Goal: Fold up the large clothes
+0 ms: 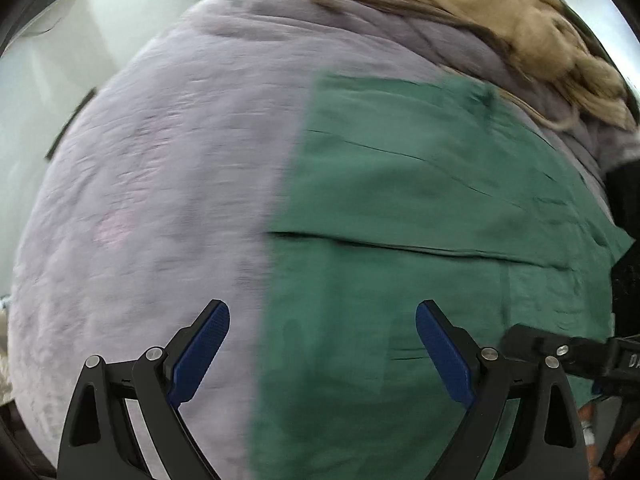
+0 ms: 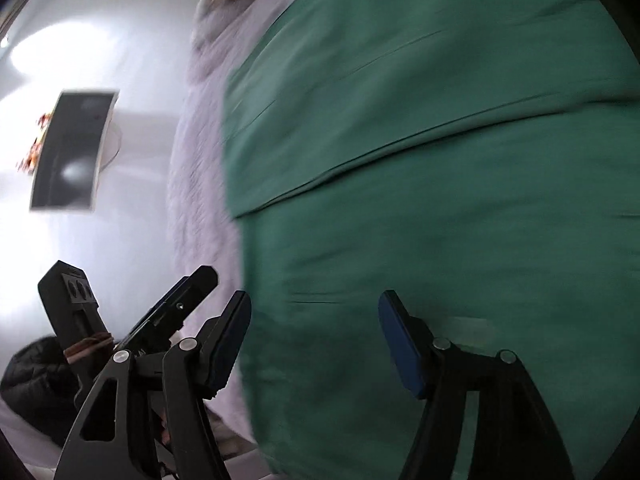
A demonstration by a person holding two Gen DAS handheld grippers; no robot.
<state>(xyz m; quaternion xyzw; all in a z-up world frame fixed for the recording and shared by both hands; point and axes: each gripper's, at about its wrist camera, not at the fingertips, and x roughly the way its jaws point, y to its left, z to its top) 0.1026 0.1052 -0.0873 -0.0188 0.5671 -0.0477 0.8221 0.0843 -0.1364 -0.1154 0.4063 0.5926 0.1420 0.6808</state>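
Observation:
A large green garment (image 1: 420, 216) lies flat on a lilac bedspread (image 1: 160, 200), with one layer folded over another along a straight edge (image 1: 400, 245). My left gripper (image 1: 322, 316) hangs over the garment's left border, its blue pads wide apart and nothing between them. In the right wrist view the same green garment (image 2: 440, 160) fills the picture. My right gripper (image 2: 314, 308) stands open above it, jaws apart and empty. The left gripper's black body (image 2: 176, 312) shows at its left.
A tan furry blanket (image 1: 520, 28) is bunched at the bed's far right corner. The pale floor (image 2: 100, 240) lies beside the bed, with a dark rectangular object (image 2: 72, 152) on it and a black padded thing (image 2: 32, 380) low at the left.

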